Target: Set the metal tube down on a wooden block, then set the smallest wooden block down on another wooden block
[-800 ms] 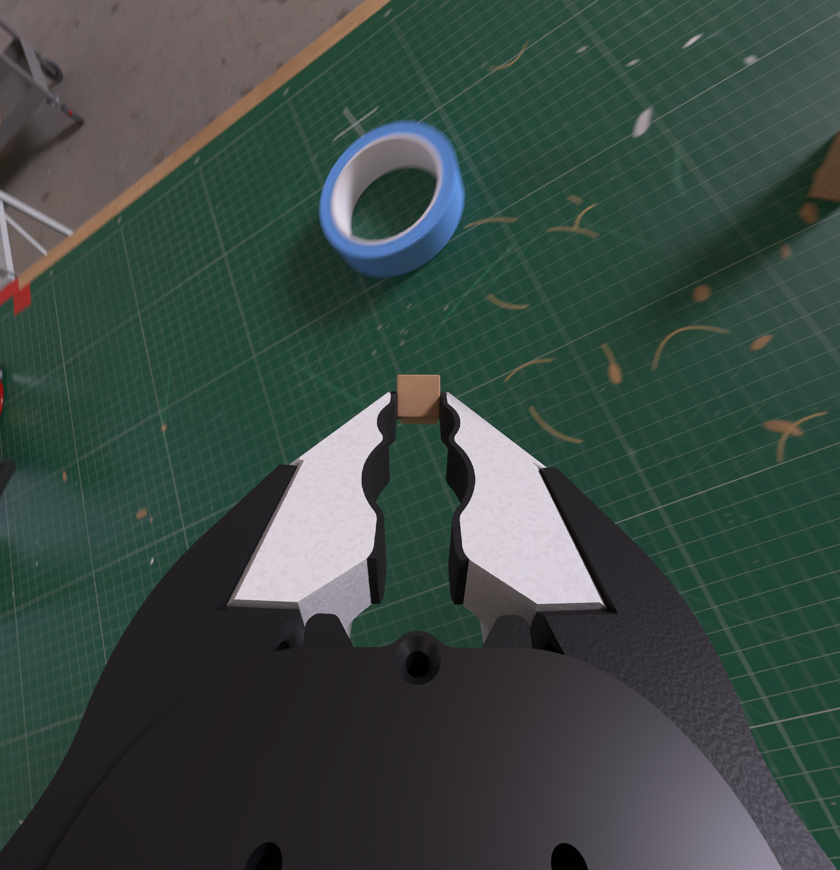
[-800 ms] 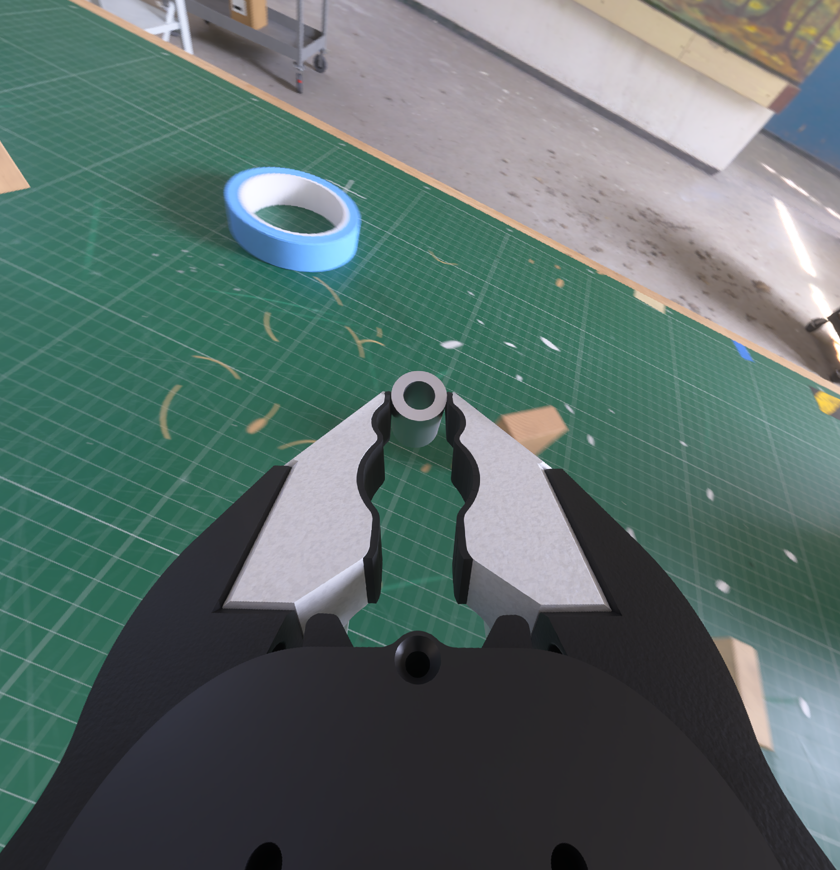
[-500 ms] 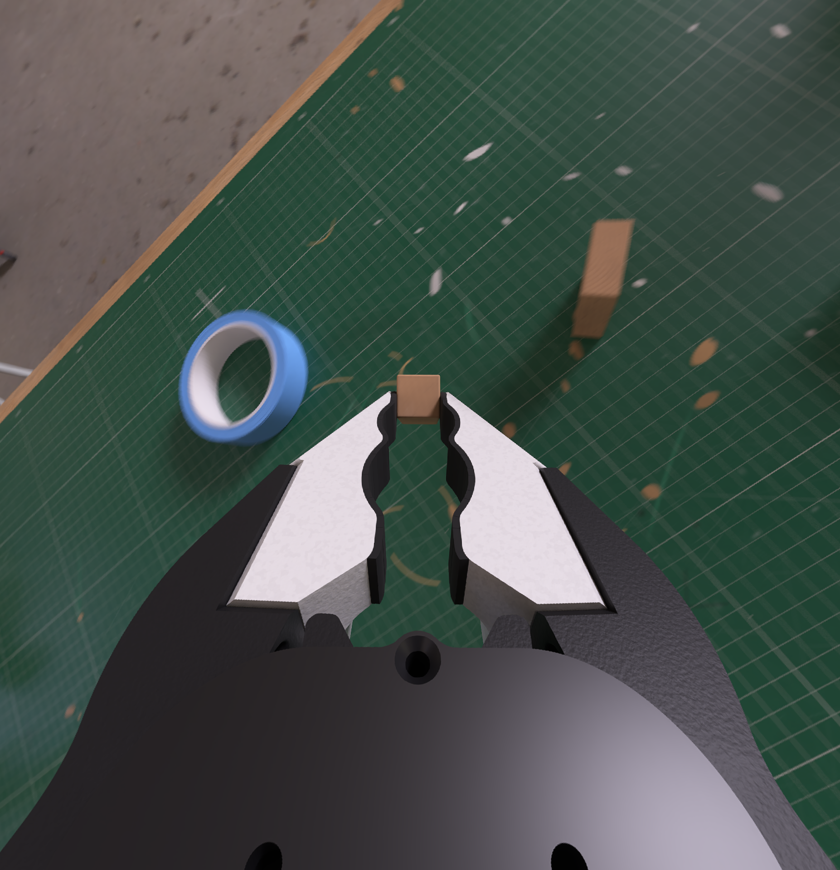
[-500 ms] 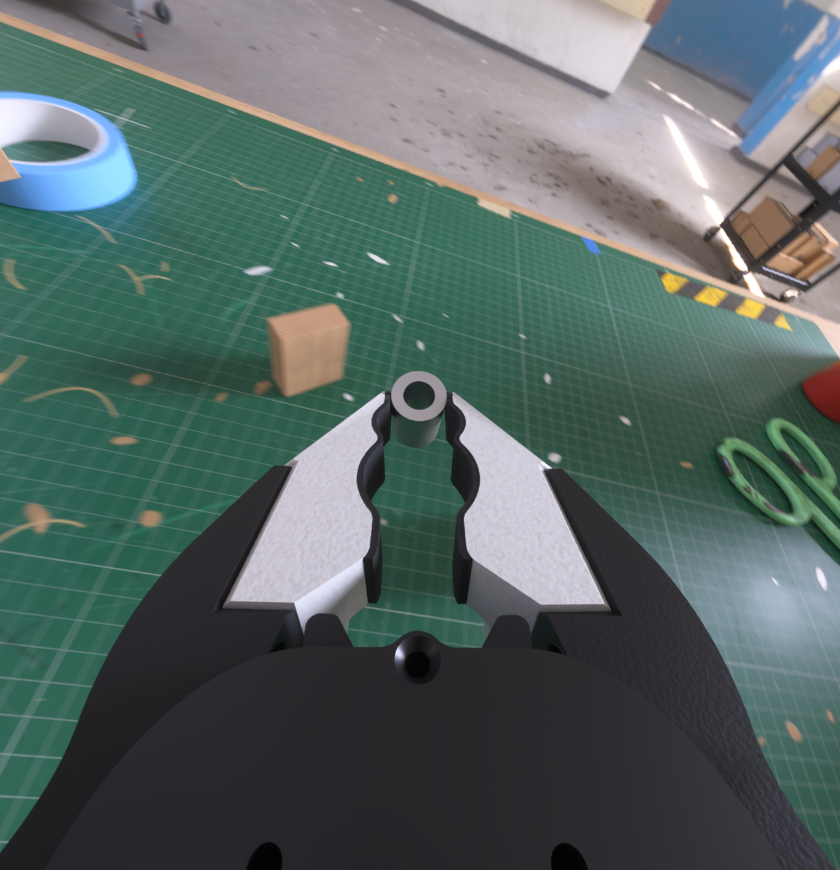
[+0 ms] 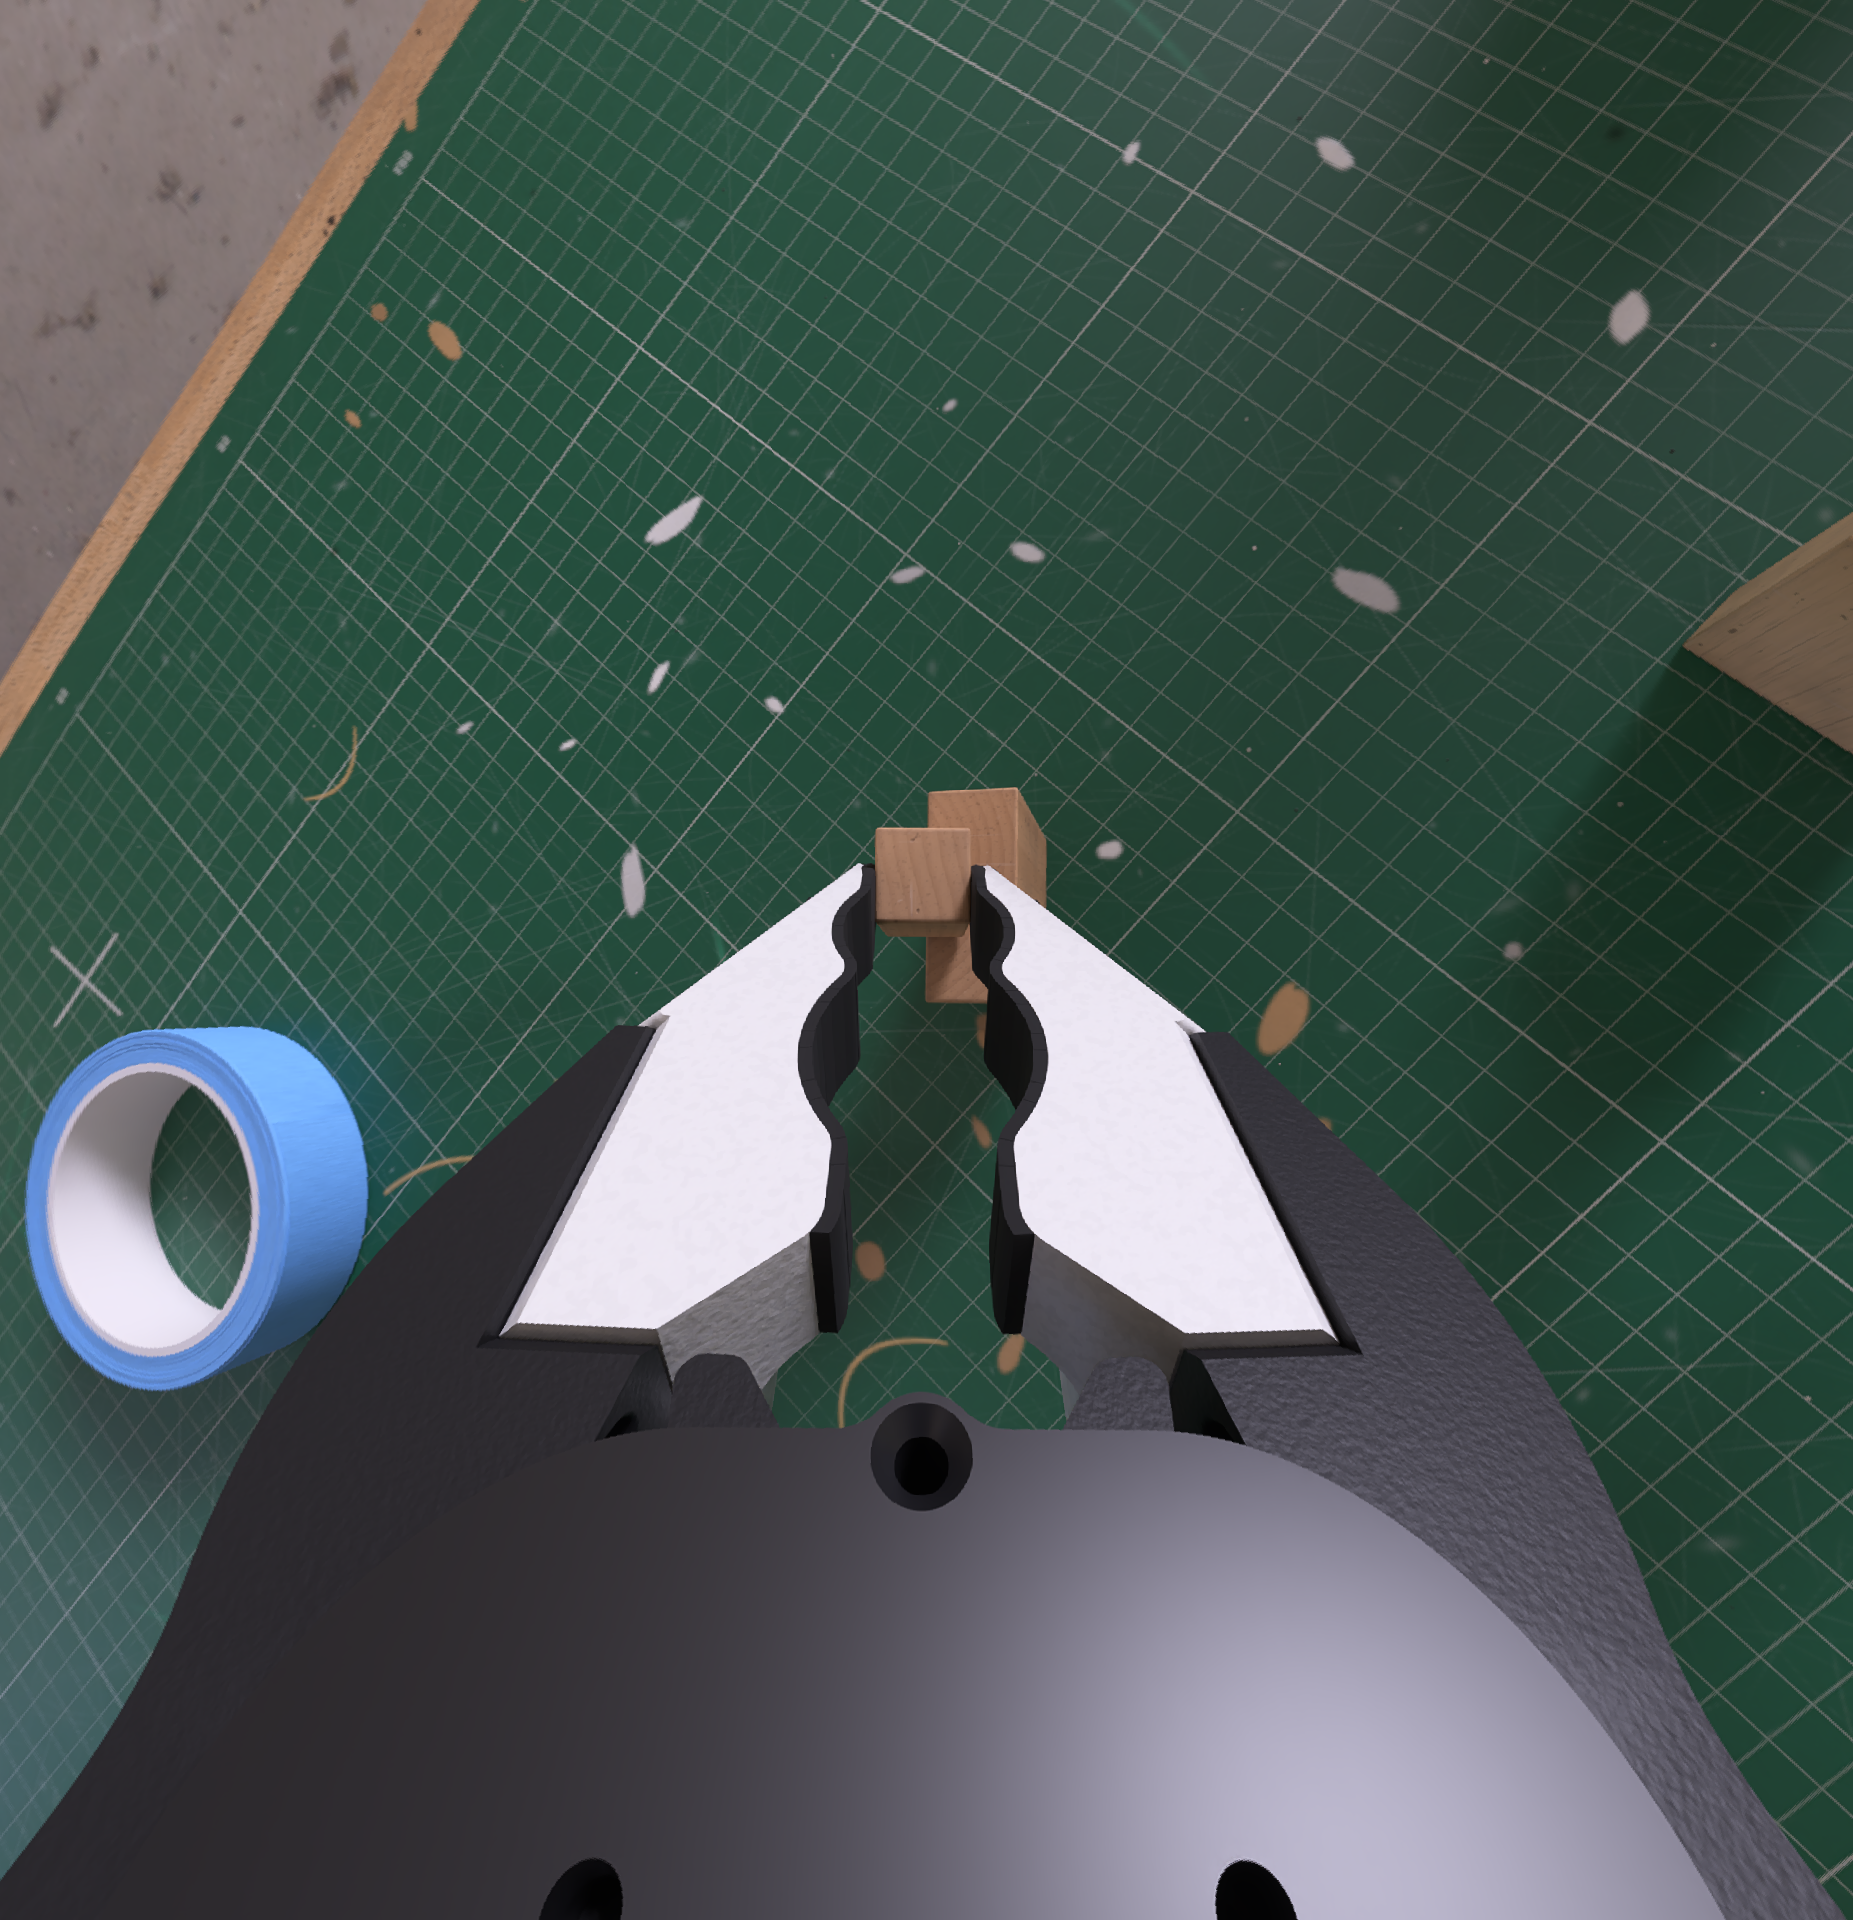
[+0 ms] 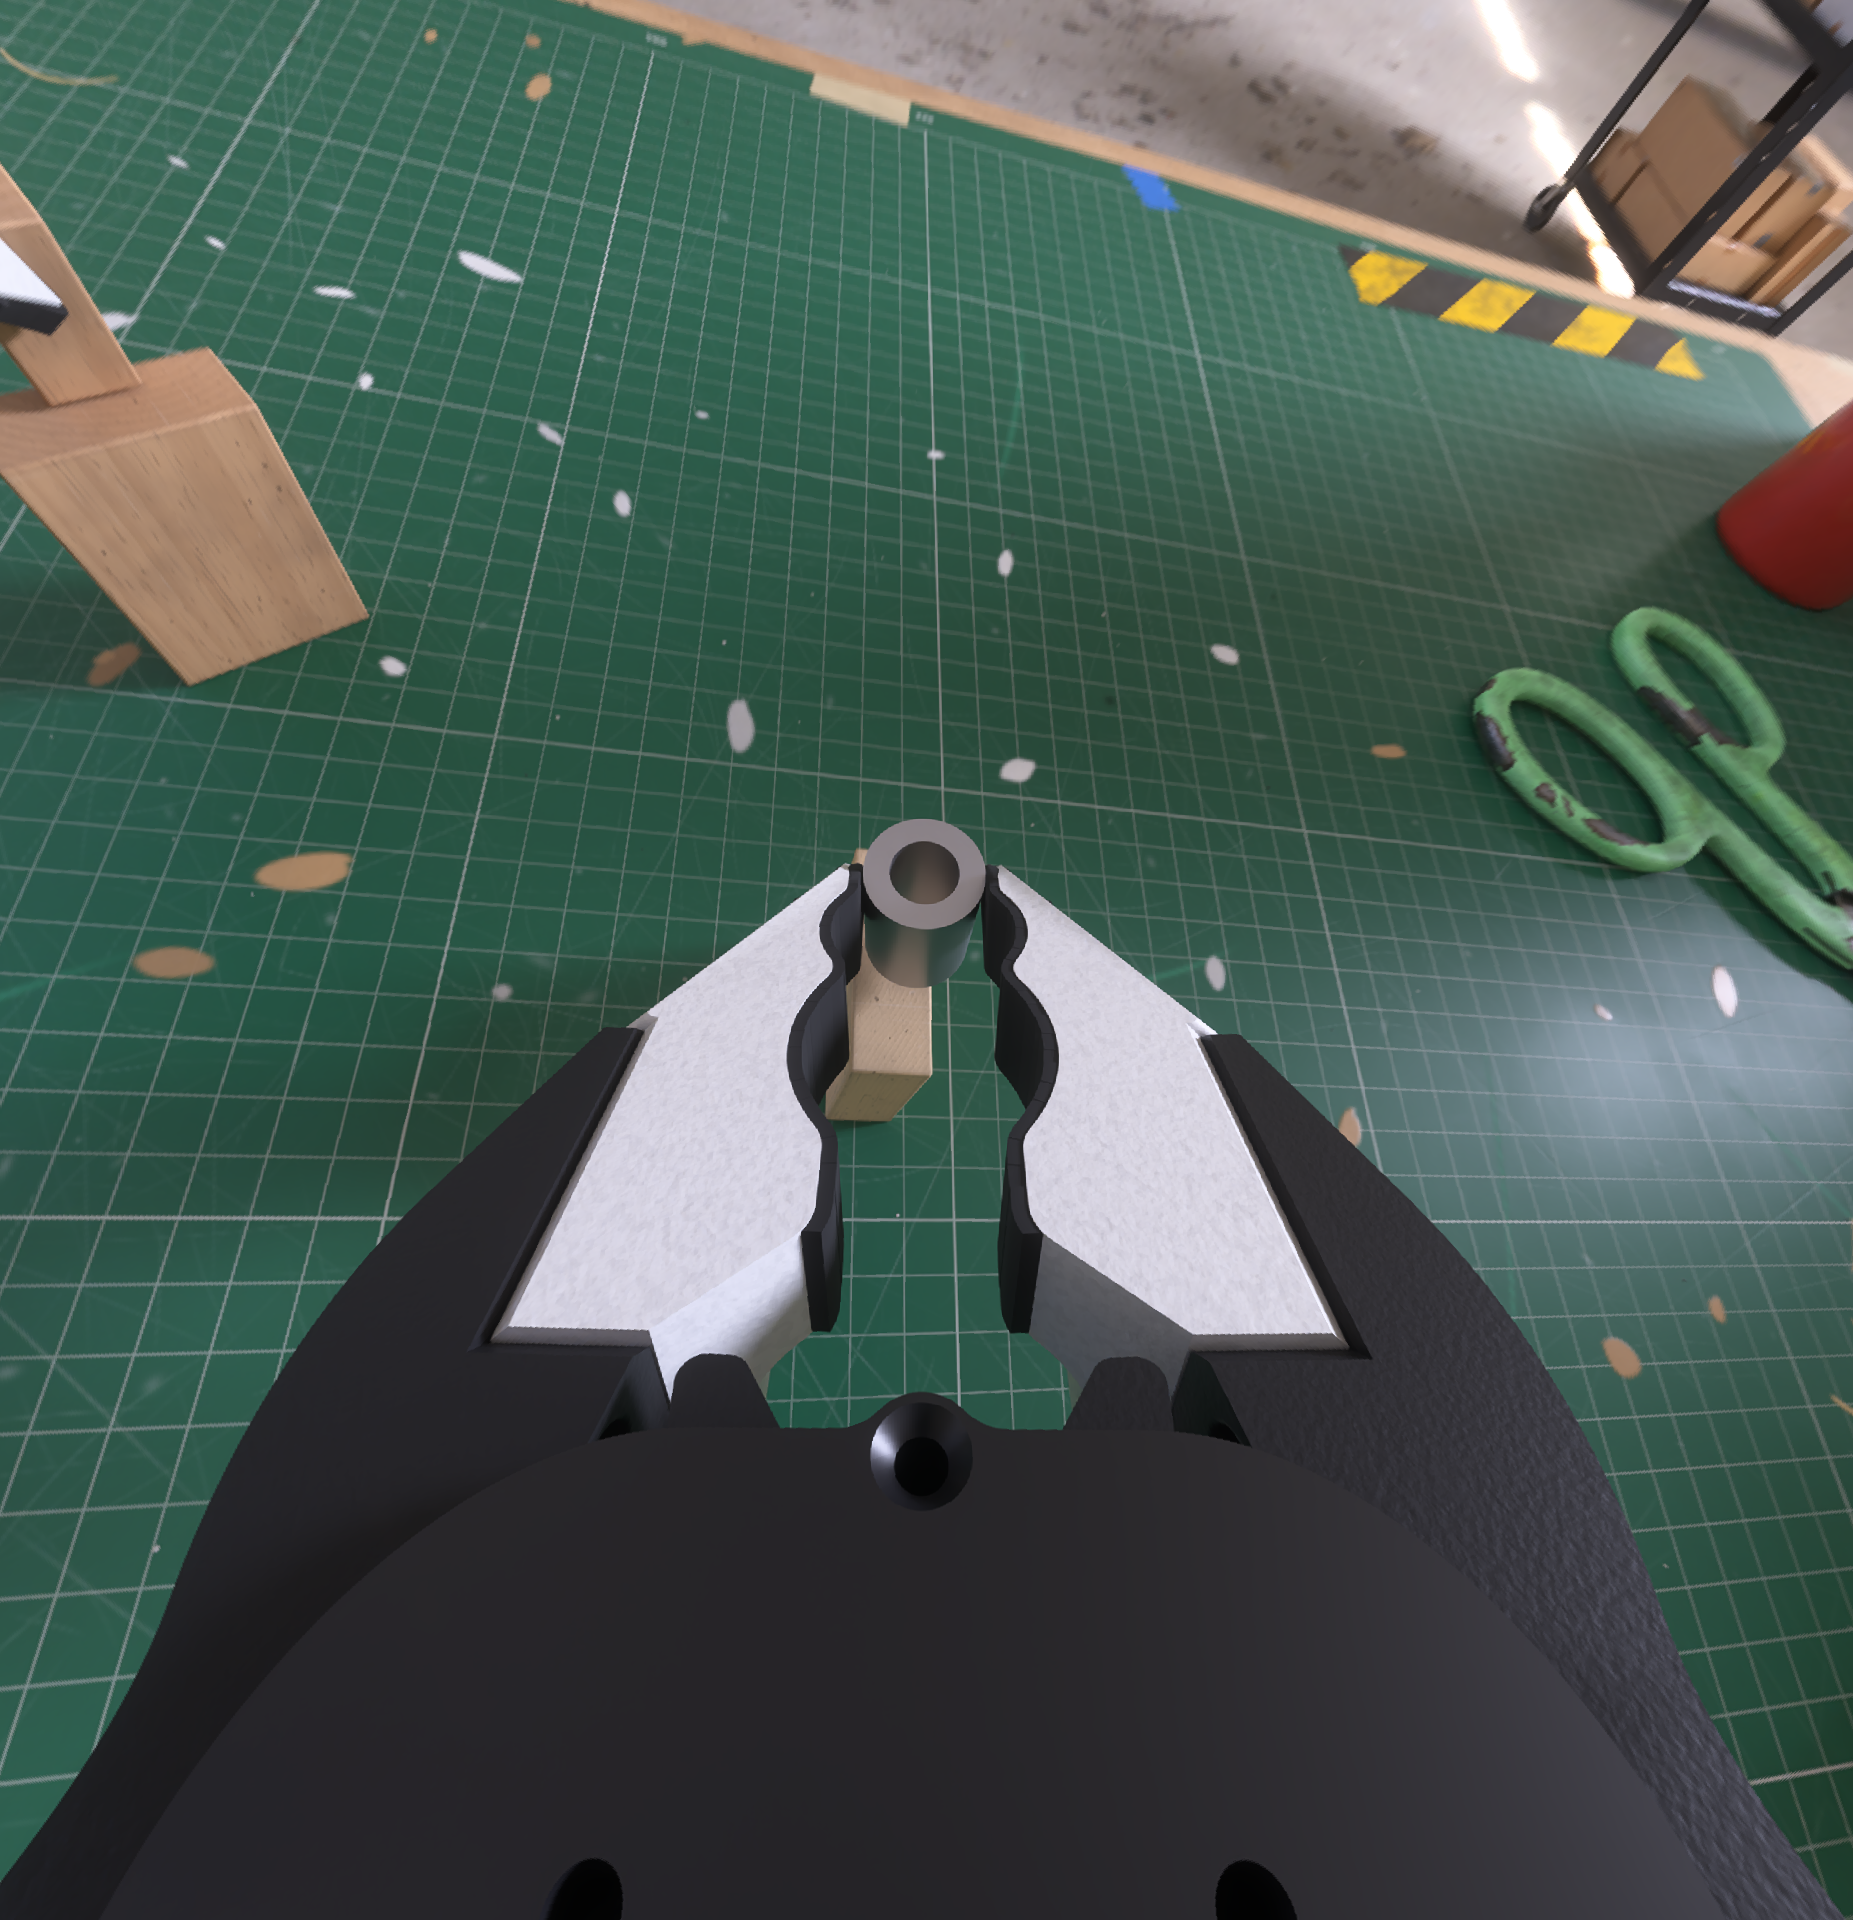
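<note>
Right gripper (image 6: pixel 923 883) pinching tube (image 6: pixel 922 899) upright, poised over pale block (image 6: pixel 886 1039) for seating. Left gripper (image 5: pixel 923 883) clamped on cube (image 5: pixel 920 878), poised above tall block (image 5: pixel 989 842) for stacking.

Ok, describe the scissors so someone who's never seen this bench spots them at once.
In the right wrist view, take the green cutting mat and go to its right side, where a red cylinder stands. The scissors lie flat on the mat, nearer the camera. Looped green handles, chipped black in spots, set them apart from the wooden block and metal tube.
</note>
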`<state>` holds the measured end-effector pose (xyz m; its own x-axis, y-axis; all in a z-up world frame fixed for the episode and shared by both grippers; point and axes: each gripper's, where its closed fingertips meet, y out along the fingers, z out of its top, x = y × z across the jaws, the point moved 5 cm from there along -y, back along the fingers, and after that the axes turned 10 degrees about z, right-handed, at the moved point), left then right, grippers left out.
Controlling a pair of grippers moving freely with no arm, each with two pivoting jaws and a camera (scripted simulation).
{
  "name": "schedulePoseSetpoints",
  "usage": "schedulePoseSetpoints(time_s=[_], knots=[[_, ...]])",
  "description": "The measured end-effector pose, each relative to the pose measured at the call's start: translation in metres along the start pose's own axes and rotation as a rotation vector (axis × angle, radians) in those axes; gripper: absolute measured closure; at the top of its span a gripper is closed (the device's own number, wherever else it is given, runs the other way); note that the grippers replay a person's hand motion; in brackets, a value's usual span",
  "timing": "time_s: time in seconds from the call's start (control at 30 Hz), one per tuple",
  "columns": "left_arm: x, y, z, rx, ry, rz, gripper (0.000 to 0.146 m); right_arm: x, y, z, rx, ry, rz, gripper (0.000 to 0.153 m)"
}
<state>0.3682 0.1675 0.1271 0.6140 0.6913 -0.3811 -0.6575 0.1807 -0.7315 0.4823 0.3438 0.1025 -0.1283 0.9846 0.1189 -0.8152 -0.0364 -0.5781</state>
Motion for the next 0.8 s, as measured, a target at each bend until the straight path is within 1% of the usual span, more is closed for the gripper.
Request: schedulePoseSetpoints(time_s=[0.07,0.1,0.17,0.2,0.27,0.3,0.37,0.4,0.5,0.6,0.67,0.73,0.8], knots=[[0.002,0.002,0.000,0.000,-0.008,-0.015,0.129,0.001,0.003,-0.005,-0.021,0.013,0.029,0.130],[0.004,0.005,0.000,0.009,-0.021,-0.034,0.126,0.002,0.004,-0.005,-0.024,0.026,0.052,0.130],[0.008,0.008,-0.002,0.041,-0.049,-0.085,0.115,0.005,0.005,-0.009,0.031,0.056,0.090,0.123],[0.008,0.007,-0.003,0.061,-0.049,-0.093,0.110,0.007,0.003,-0.010,0.064,0.071,0.087,0.120],[0.004,0.001,-0.004,0.145,-0.047,-0.043,0.100,0.014,-0.003,-0.011,0.099,0.076,0.058,0.105],[-0.001,-0.004,-0.005,0.190,-0.049,0.007,0.096,0.017,-0.006,-0.011,0.110,0.072,0.044,0.096],[-0.014,-0.019,-0.005,0.274,-0.060,0.110,0.093,0.022,-0.014,-0.009,0.131,0.067,0.022,0.081],[-0.020,-0.027,-0.006,0.311,-0.067,0.142,0.092,0.024,-0.019,-0.008,0.148,0.062,0.008,0.077],[-0.038,-0.053,-0.013,0.404,-0.098,0.228,0.090,0.026,-0.036,-0.001,0.234,0.034,-0.020,0.073],[-0.054,-0.077,-0.024,0.478,-0.133,0.294,0.090,0.023,-0.050,0.008,0.317,-0.037,-0.001,0.068],[-0.060,-0.092,-0.031,0.552,-0.177,0.299,0.091,0.011,-0.061,0.017,0.415,-0.003,0.117,0.072],[-0.065,-0.108,-0.039,0.622,-0.220,0.285,0.093,-0.004,-0.073,0.029,0.512,0.080,0.330,0.078],[-0.070,-0.124,-0.050,0.671,-0.255,0.295,0.098,-0.018,-0.084,0.042,0.612,0.128,0.498,0.090]])
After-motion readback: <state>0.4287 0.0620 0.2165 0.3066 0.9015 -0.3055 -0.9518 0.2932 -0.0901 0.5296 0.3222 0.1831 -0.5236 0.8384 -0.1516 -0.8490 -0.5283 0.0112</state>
